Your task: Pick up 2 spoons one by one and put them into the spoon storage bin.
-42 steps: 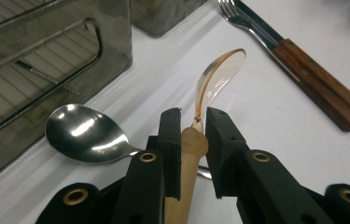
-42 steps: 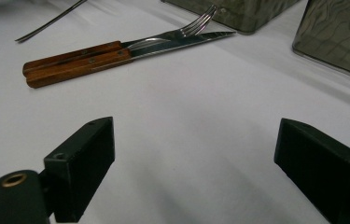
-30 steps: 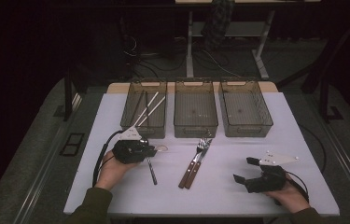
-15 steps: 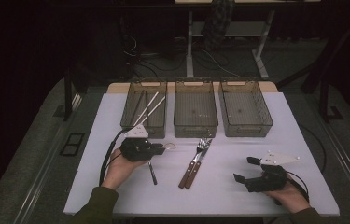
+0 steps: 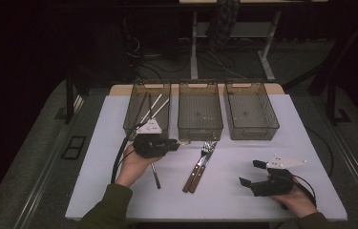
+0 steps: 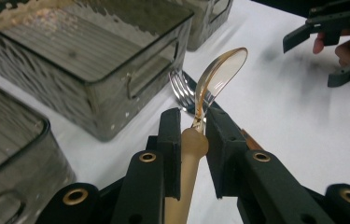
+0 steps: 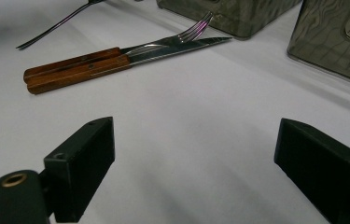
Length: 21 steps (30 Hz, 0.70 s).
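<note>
The left gripper pinches a clear amber plastic spoon near the middle see-through bin, ready for dropping in. The right gripper waits wide open.

The person is wearing olive-green long sleeves that are reaching to the wrists. Each hand is carrying a matte black two-jaw gripper, the left gripper and the right gripper, each topped with a pale grey three-cornered plate and trailing a black cable. Brass-coloured rivets are showing at the jaw linkages, and the jaws are ending in flat rectangular black pads.
</note>
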Each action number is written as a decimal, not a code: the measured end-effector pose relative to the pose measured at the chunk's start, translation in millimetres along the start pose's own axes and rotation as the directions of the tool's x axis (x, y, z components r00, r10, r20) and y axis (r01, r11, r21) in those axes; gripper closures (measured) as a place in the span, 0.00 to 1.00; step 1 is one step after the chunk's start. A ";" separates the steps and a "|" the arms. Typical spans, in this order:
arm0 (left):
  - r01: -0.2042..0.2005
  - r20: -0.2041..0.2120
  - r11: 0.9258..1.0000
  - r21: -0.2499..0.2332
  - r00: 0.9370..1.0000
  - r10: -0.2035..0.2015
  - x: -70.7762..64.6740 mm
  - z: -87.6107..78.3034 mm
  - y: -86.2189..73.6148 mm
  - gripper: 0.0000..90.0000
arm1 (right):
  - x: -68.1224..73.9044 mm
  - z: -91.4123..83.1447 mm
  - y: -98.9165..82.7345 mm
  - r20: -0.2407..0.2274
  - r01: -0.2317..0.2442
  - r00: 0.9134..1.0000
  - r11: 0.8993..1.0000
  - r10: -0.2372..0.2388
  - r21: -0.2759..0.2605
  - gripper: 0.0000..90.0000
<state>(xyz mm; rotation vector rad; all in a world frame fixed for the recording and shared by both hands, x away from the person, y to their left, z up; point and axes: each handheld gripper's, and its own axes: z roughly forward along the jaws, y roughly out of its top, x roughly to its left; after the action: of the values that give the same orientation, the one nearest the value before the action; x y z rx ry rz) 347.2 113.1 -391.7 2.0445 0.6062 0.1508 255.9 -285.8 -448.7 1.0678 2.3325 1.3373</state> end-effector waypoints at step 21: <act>0.016 -0.033 0.999 -0.042 0.999 -0.017 18.6 29.9 35.2 0.84 | -0.3 -0.3 -0.2 -0.002 -0.002 1.000 1.000 0.002 0.000 0.13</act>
<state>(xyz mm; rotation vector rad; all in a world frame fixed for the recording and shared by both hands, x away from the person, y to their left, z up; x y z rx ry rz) 386.2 84.2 -380.6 1.9995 0.6357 0.1867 255.9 -286.3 -448.8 1.0694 2.3334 1.3403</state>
